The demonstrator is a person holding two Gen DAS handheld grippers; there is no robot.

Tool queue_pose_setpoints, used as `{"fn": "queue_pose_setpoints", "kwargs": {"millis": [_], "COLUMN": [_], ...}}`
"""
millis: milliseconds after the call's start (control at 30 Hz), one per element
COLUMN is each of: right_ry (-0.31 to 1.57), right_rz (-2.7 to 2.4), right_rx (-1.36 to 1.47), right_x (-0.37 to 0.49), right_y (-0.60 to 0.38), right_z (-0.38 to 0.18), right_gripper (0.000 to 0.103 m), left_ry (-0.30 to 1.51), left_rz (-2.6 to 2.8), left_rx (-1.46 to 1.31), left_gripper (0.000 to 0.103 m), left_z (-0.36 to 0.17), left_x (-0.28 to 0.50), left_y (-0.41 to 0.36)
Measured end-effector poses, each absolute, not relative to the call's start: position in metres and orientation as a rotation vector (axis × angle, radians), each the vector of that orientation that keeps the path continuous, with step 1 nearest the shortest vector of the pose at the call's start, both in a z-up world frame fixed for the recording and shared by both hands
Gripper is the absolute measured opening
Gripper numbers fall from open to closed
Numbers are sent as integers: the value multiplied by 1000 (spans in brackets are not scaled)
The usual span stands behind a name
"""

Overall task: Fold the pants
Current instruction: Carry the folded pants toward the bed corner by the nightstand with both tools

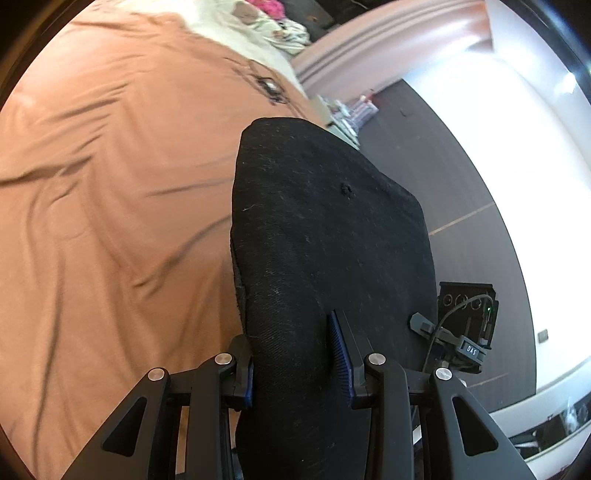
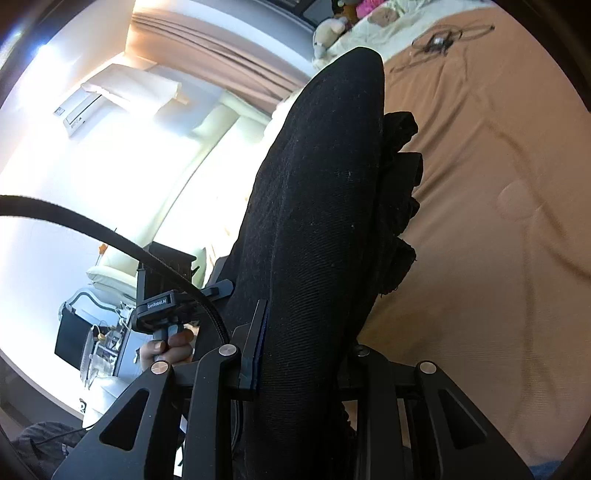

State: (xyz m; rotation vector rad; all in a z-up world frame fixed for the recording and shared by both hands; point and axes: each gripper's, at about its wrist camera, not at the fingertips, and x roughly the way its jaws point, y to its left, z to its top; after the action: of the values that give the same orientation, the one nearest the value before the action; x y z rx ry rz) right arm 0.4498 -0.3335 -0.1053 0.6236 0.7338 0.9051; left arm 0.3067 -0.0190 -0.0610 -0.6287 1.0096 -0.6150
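The left tool (image 1: 299, 369) is clamped on a thick bunch of the black pants (image 1: 325, 229), its blue pads (image 1: 341, 350) pressing the cloth from both sides. The right tool (image 2: 306, 354) pinches another part of the same pants (image 2: 317, 206); only its near pad (image 2: 255, 350) shows, the other being hidden behind the cloth. The pants hang lifted between the two tools above the bed (image 1: 110, 184), and the loose end bunches up beside the right tool's side of the cloth.

The main risk, as I judge it, is a slip. Each tool holds a rolled wad rather than a flat edge, so layers could slide out unevenly and spoil the fold line. The dangling bunch could also land folded under itself when the pants are lowered.

A tangle of black cord (image 2: 439, 37) lies far up the bed, well apart from the pants, with soft toys (image 2: 332, 26) beyond it. The brown sheet (image 2: 498, 184) between is wrinkled but bare, giving plenty of room to lay the pants down. On the other side the bed edge drops to the dark floor (image 1: 443, 177), so cloth swung that way could slide off. The person's hand (image 2: 170, 350) grips the left tool's handle close by, and a black cable (image 2: 110, 243) arcs near it.
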Motion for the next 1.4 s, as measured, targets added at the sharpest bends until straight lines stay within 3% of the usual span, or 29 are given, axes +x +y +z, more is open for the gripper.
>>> {"fn": "queue_pose_setpoints", "kwargs": {"millis": [600,1400], "right_ry": [587,610], "right_rz": [750,620], "right_rx": [638,550], "right_x": [381,330], "right_y": [-503,-564], "right_z": [-76,-45], "right_gripper": [23,23], "left_ry": [965,973], "left_rz": [-836,-923], "left_rx": [-514,-492], "left_gripper": [36,36], "left_z": [-3,-30], "left_x": [385,417], "left_y": [-214,-401]}}
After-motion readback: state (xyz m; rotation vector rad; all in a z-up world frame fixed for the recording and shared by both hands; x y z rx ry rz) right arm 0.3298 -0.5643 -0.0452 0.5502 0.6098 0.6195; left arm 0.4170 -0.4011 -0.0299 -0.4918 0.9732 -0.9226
